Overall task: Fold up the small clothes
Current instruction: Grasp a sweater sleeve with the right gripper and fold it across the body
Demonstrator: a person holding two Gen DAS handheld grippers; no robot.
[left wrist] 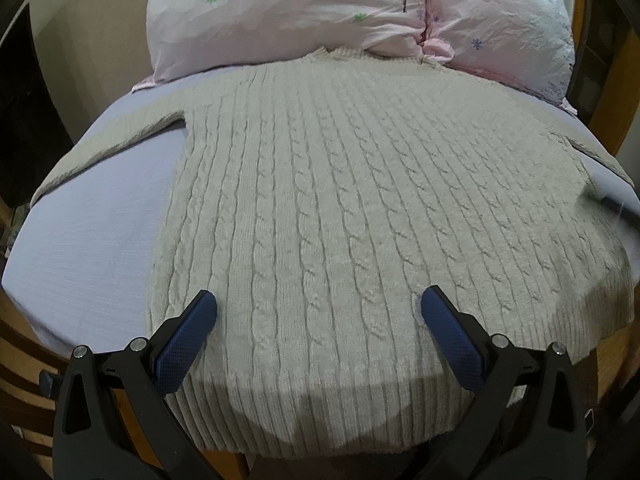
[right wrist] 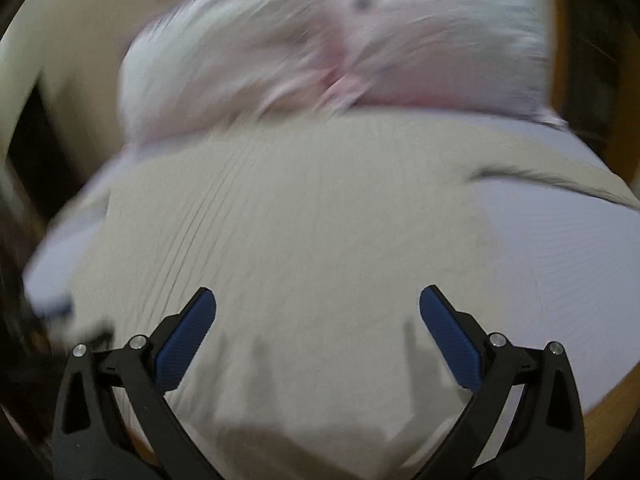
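Note:
A beige cable-knit sweater (left wrist: 332,208) lies flat on a pale lilac sheet (left wrist: 92,240), collar at the far side, hem at the near edge. Its left sleeve (left wrist: 112,136) stretches out to the left. My left gripper (left wrist: 319,308) is open and empty, hovering over the sweater's lower part near the hem. In the right wrist view the picture is motion-blurred; the sweater (right wrist: 304,232) fills the middle. My right gripper (right wrist: 318,306) is open and empty above the sweater's lower part. The right sleeve (right wrist: 560,184) runs off to the right.
A pink floral pillow or quilt (left wrist: 360,16) lies at the far side, touching the sweater's collar; it also shows blurred in the right wrist view (right wrist: 328,48). A wooden bed frame (left wrist: 24,364) borders the sheet at the near and side edges.

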